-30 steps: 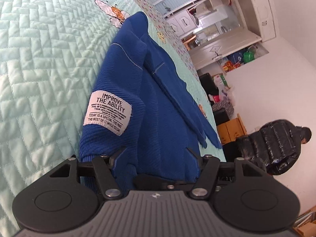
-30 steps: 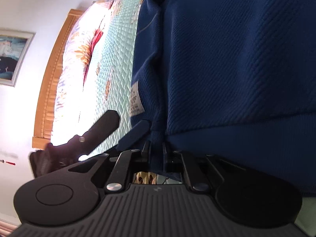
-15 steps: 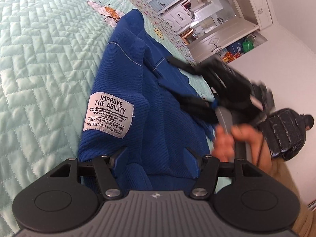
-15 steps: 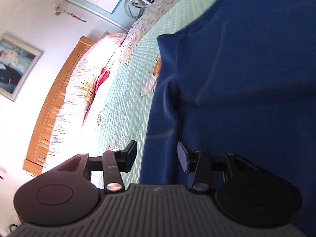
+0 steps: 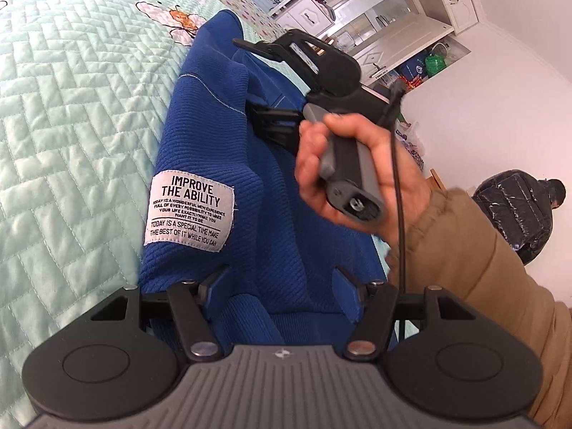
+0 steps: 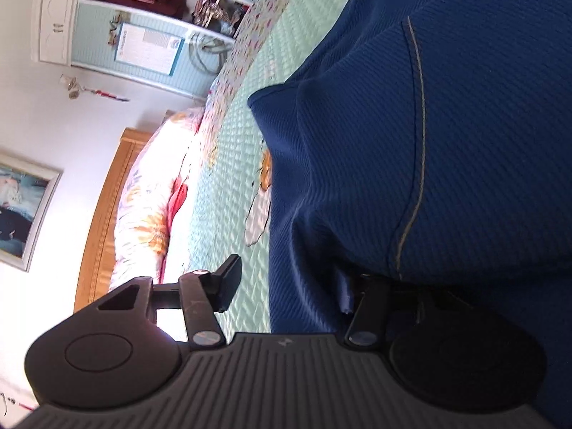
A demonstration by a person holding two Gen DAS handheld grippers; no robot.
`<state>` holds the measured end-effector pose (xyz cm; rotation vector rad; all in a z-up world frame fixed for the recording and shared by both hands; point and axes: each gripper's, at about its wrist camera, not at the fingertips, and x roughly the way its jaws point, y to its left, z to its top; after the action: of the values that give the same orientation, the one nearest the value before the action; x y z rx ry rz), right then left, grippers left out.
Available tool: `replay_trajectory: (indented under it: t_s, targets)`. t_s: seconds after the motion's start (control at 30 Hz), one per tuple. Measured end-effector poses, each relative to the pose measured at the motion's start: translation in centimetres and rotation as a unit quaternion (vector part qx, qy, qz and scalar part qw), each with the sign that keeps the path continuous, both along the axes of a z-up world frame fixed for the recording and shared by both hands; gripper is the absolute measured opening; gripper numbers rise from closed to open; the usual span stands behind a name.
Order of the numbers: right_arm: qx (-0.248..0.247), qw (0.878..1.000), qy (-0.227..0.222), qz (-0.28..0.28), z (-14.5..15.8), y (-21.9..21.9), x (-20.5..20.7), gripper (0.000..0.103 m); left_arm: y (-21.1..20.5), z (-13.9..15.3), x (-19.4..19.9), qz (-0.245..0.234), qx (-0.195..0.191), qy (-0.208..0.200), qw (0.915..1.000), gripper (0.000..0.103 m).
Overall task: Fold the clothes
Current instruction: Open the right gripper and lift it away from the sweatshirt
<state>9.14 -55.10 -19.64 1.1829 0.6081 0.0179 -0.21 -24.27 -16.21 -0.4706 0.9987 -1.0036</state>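
A: Where is the blue garment (image 5: 250,193) found, and how are its edges placed?

B: It is spread on the quilted mint bedspread (image 5: 71,107). Its near hem is bunched just ahead of the left gripper (image 5: 279,286). A white sewn label (image 5: 189,211) is seen on the fold at the garment's left edge, and bare quilt is left open beside that edge. In the right wrist view, one corner of the cloth (image 6: 261,100) is seen lying flat on the bedspread (image 6: 228,186), with open quilt reaching to the floral pillow (image 6: 150,193) and the wooden headboard (image 6: 103,214).

A: How is the left gripper set?

B: Its jaws are held apart, and the blue hem is seen rising between them. Whether the pads are pressed on the cloth cannot be told.

A: And the right gripper (image 6: 286,286)?

B: Its jaws are spread but are closing. One finger (image 6: 228,282) is seen over bare quilt; the other is partly hidden under a fold of the garment (image 6: 429,143). The garment's edge is lying between them, and no pinch is seen. From the left wrist view, that gripper (image 5: 271,82) is held over the garment's far part by a hand (image 5: 357,175) in a tan sleeve (image 5: 482,271).

A: What else is seen?

B: A person in a dark jacket (image 5: 518,211) is seen by the white wall.
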Motion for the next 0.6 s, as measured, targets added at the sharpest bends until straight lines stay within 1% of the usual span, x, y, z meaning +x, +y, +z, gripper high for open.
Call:
replay_trajectory:
  t_s: [0.07, 0.1, 0.13, 0.2, 0.27, 0.3, 0.37, 0.43, 0.5, 0.6]
  targets:
    - [-0.017, 1.0, 0.013, -0.009, 0.0, -0.4, 0.7, 0.034, 0.0, 0.0, 0.1, -0.002, 0.0, 0.001, 1.0, 0.064]
    - [-0.025, 0.999, 0.019, -0.013, -0.1, -0.6, 1.0, 0.031, 0.1, 0.0, 0.1, -0.003, -0.003, 0.004, 1.0, 0.064]
    - [-0.016, 1.0, 0.025, -0.005, -0.4, -0.9, 1.0, 0.031, 0.2, 0.0, 0.2, -0.003, -0.007, 0.007, 0.9999, 0.064]
    - [-0.005, 0.999, 0.034, 0.013, -0.3, -1.4, 0.8, 0.032, 0.5, 0.1, 0.4, -0.004, -0.015, 0.013, 0.9998, 0.064]
    - [-0.019, 0.998, 0.051, 0.042, 0.6, -1.7, 0.3, 0.035, 0.6, 0.5, 0.7, -0.007, -0.025, 0.015, 0.9996, 0.065]
    - [-0.033, 0.996, 0.057, 0.058, 1.3, -1.7, 0.1, 0.037, 0.7, 0.8, 0.7, -0.011, -0.03, 0.012, 0.9994, 0.065]
    - [-0.079, 0.991, 0.053, 0.091, 3.3, -1.6, -0.3, 0.038, 0.5, 1.4, 0.9, -0.021, -0.046, 0.002, 0.9987, 0.065]
    - [-0.13, 0.985, 0.018, 0.108, 5.6, -1.8, 0.0, 0.038, 0.2, 2.0, 1.2, -0.029, -0.067, -0.005, 0.9973, 0.066]
    - [-0.136, 0.986, -0.022, 0.099, 6.7, -2.6, 1.7, 0.038, -0.2, 2.3, 1.6, -0.033, -0.085, -0.012, 0.9958, 0.068]
    - [-0.095, 0.99, -0.052, 0.087, 6.3, -4.4, 6.3, 0.038, -0.7, 1.9, 2.4, -0.03, -0.09, -0.013, 0.9954, 0.068]
